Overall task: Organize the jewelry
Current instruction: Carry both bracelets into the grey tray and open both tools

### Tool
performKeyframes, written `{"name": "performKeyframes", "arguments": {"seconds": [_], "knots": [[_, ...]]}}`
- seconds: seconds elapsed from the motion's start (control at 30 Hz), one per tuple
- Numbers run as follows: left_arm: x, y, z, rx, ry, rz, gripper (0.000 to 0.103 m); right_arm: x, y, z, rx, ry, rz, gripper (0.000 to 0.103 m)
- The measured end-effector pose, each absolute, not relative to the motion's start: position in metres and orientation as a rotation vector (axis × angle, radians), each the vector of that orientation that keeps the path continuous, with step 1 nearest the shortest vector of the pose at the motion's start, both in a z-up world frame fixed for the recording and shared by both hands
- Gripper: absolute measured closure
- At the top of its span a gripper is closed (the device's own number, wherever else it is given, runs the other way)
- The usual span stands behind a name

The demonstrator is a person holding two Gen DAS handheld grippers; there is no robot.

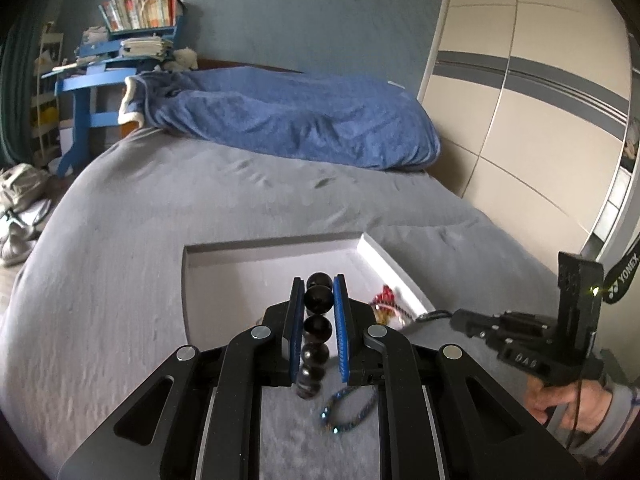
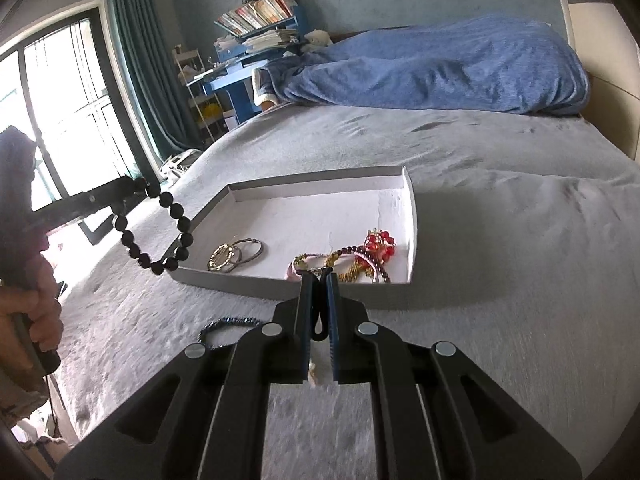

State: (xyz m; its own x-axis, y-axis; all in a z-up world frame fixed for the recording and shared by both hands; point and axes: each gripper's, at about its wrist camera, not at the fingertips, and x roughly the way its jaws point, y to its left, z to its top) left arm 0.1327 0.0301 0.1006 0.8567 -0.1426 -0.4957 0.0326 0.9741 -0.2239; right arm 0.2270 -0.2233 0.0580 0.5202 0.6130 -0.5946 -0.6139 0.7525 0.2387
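Blue bracelet (image 2: 228, 330) near white tray (image 2: 412, 216)

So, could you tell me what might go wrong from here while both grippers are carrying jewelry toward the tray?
The black bead bracelet hangs in a loop from the left gripper, beside the white tray; it could snag the rim. The right gripper pinches only a thin dark cord, which might slip out. A blue bracelet on the bed could be overlooked.

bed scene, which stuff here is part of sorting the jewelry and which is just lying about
Job:
black bead bracelet in left claw
dark cord in right claw
white tray
bangles
red beads
blue bracelet

Lying about:
blue blanket
books
shoes
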Motion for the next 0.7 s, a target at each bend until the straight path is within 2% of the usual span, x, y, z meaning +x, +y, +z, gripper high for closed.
{"name": "performKeyframes", "arguments": {"seconds": [0.7], "knots": [[0.185, 0.057, 0.058, -0.289, 0.591, -0.002, 0.088, 0.282, -0.188, 0.021, -0.103, 0.816, 0.675, 0.096]]}}
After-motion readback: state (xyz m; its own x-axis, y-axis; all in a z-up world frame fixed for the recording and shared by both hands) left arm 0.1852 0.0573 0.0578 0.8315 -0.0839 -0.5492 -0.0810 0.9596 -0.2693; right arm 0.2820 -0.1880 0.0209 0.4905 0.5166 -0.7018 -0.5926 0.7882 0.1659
